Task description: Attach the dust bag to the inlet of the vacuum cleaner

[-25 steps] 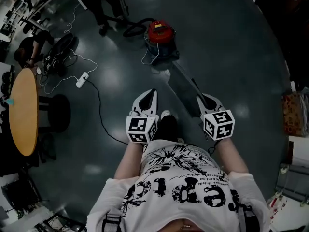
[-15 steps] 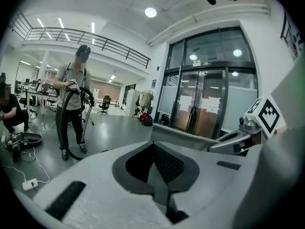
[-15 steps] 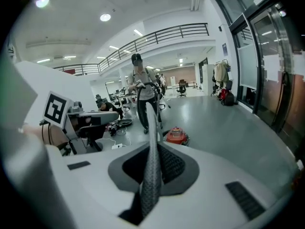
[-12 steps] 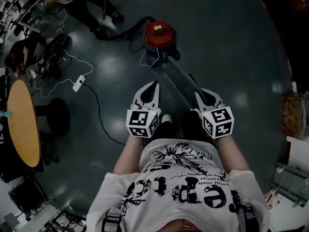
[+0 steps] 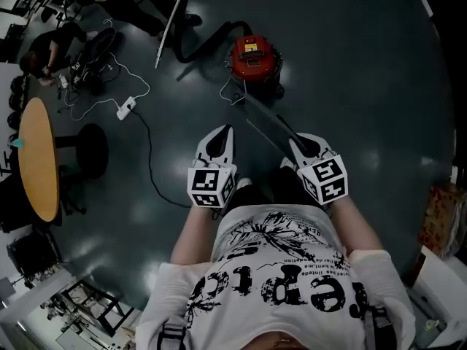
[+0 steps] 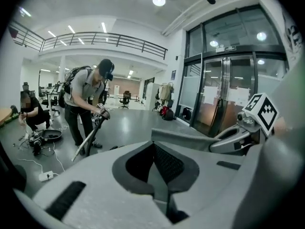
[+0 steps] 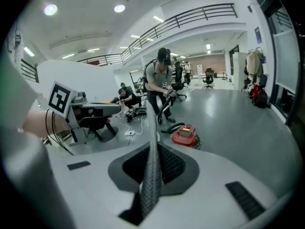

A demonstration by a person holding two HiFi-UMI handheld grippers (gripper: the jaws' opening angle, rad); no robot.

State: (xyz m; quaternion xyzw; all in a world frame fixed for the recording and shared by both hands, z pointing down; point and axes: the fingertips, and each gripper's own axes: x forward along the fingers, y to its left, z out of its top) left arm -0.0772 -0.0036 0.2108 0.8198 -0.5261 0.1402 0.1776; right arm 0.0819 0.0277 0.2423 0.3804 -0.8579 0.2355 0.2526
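I am gripping the flat grey fabric dust bag (image 5: 266,122) in the narrowly closed right tongs (image 5: 295,141). Its long axis is pointing straight ahead at the round red vacuum cleaner (image 5: 254,57), well beyond on the dark floor (image 5: 365,86). The left tongs (image 5: 225,133) are sitting shut and empty alongside.

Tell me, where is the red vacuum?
In the head view the vacuum sits on the floor at top centre, just beyond the bag held in the right claw.
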